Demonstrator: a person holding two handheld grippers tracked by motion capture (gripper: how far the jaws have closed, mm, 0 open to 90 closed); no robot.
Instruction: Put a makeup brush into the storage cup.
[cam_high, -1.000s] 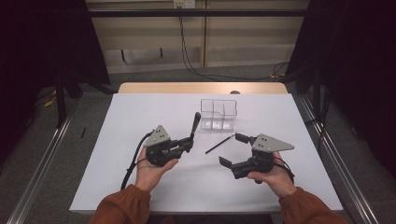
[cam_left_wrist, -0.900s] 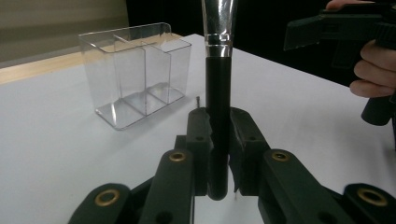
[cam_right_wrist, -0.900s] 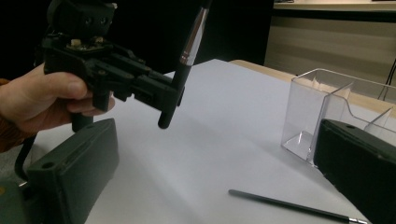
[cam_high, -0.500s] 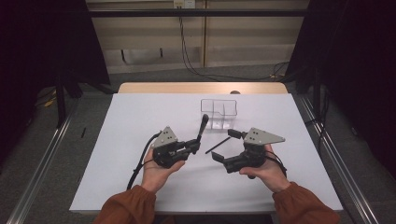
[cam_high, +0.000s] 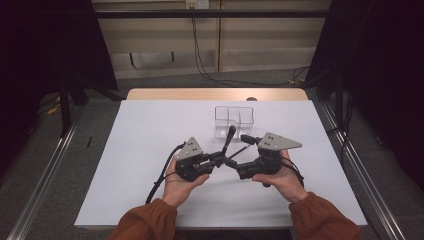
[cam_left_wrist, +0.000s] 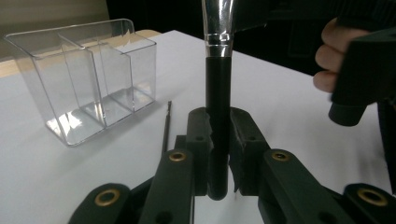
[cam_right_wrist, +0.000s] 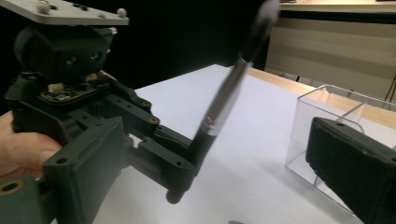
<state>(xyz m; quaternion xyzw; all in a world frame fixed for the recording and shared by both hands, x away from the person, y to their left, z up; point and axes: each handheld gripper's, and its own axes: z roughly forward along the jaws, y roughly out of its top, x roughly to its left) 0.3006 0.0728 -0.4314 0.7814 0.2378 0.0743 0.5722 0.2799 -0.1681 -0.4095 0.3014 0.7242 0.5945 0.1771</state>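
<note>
Dim room, evenly lit white table, dark surroundings, soft shadows, blurred close-ups in gripper views

A: The high view looks forward and down on the white table (cam_high: 150, 150) from the person's side.

B: And both gripper views sit low and close, sharing the clear organizer (cam_left_wrist: 84, 79) and the brush (cam_right_wrist: 224, 93).

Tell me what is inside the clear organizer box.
The clear organizer box has its compartments bare down to the floor in the left gripper view; nothing stands in them. The brush sits outside, clamped in the left gripper.
</note>
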